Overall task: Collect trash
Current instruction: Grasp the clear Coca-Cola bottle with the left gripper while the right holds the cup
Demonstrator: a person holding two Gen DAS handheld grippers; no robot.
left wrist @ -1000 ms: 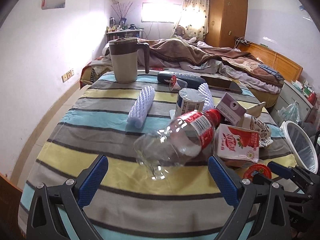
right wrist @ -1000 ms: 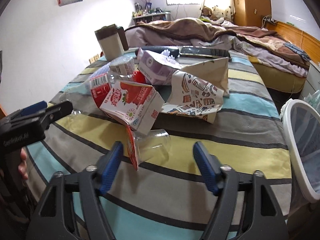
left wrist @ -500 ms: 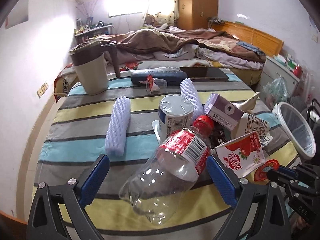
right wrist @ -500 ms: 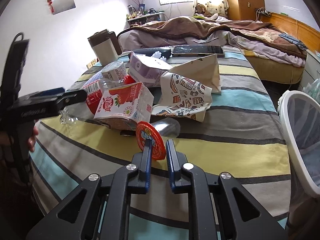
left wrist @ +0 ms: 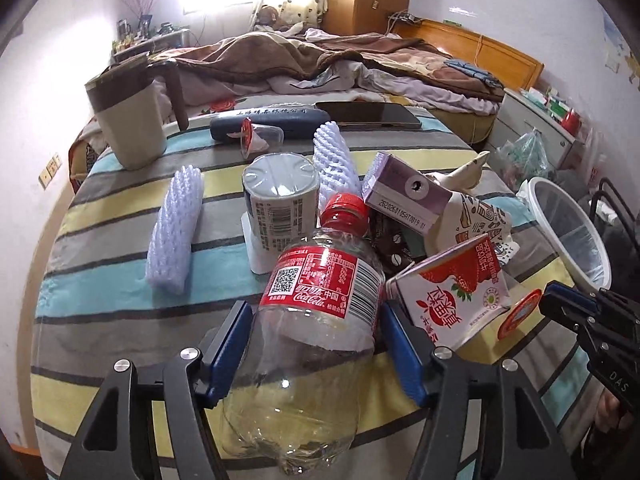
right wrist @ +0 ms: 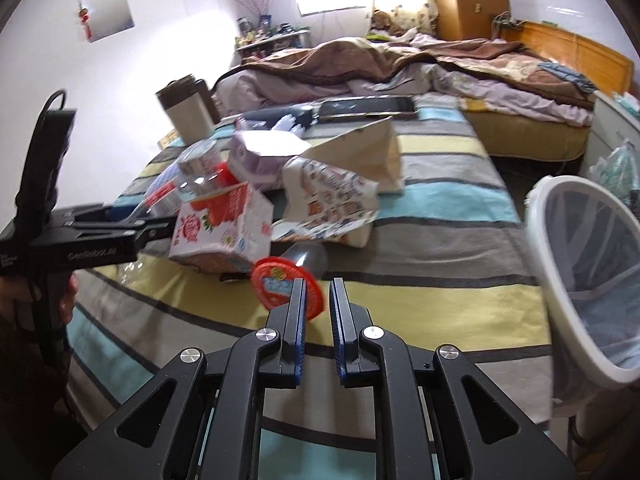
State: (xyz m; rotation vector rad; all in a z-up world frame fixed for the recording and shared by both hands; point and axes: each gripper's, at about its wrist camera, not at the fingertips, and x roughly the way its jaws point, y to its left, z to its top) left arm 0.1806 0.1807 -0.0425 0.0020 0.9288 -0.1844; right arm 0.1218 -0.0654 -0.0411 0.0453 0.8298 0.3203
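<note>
Two grippers work over my striped table (left wrist: 100,292). My left gripper (left wrist: 316,344) has its blue pads against both sides of the clear plastic bottle (left wrist: 312,320), which lies with its red cap toward 12 o'clock. My right gripper (right wrist: 318,312) is nearly closed, its left finger overlapping the red lid (right wrist: 286,286) of a clear cup; whether the pads actually pinch it I cannot tell. At 3 o'clock of that gripper the white bin (right wrist: 588,280) stands beside the table's right edge, with bare striped cloth between. At 10 o'clock of it the strawberry milk carton (right wrist: 224,228) lies close by, the patterned paper bag (right wrist: 332,196) beyond it at 12 o'clock. In the left wrist view the tin can (left wrist: 280,196) and purple carton (left wrist: 404,196) crowd the bottle's cap at 11 and 1 o'clock; a foam sleeve (left wrist: 176,232) lies at 10 o'clock with open cloth around it, and the beige jug (left wrist: 128,120) stands near the far-left edge.
</note>
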